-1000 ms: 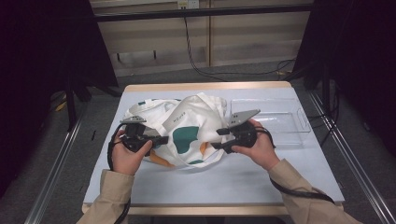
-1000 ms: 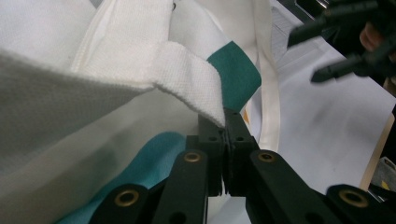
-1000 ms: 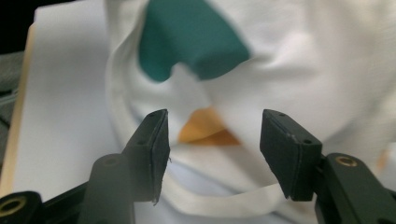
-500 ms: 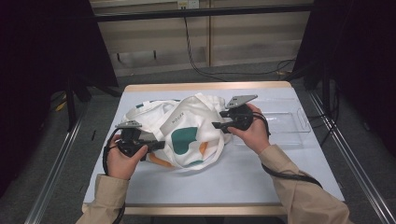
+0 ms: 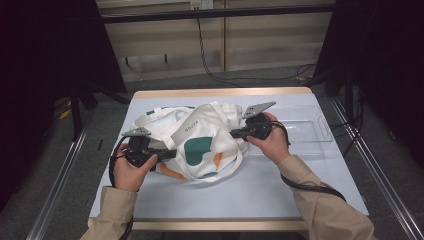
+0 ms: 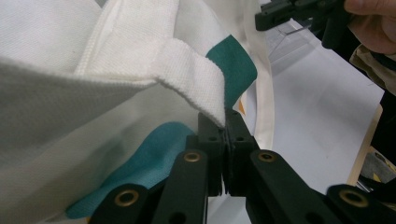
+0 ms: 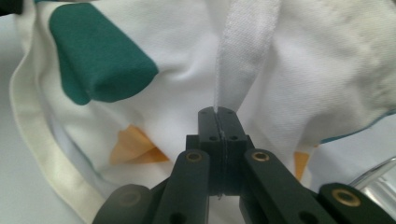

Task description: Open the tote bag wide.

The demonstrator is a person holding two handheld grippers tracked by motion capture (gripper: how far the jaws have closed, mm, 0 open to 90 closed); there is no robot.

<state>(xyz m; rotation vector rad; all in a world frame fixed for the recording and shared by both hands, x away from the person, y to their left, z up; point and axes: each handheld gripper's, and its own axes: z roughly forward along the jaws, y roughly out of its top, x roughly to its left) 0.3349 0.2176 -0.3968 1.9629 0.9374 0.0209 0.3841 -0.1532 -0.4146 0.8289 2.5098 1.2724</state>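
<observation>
The tote bag (image 5: pixel 200 145) seems to hide part of the clear tray (image 5: pixel 305 131).

white tote bag (image 5: pixel 200 140), teal and orange patches

left gripper (image 6: pixel 225 122) clamped on white tote bag (image 6: pixel 116 88) strap (image 6: pixel 196 79), teal patch behind

White cloth tote bag (image 5: pixel 200 142), teal and orange patches printed on its side, crumpled and lying flat, pale webbing straps (image 7: pixel 243 51) loose, just left of the clear plastic tray (image 5: pixel 305 131)
</observation>
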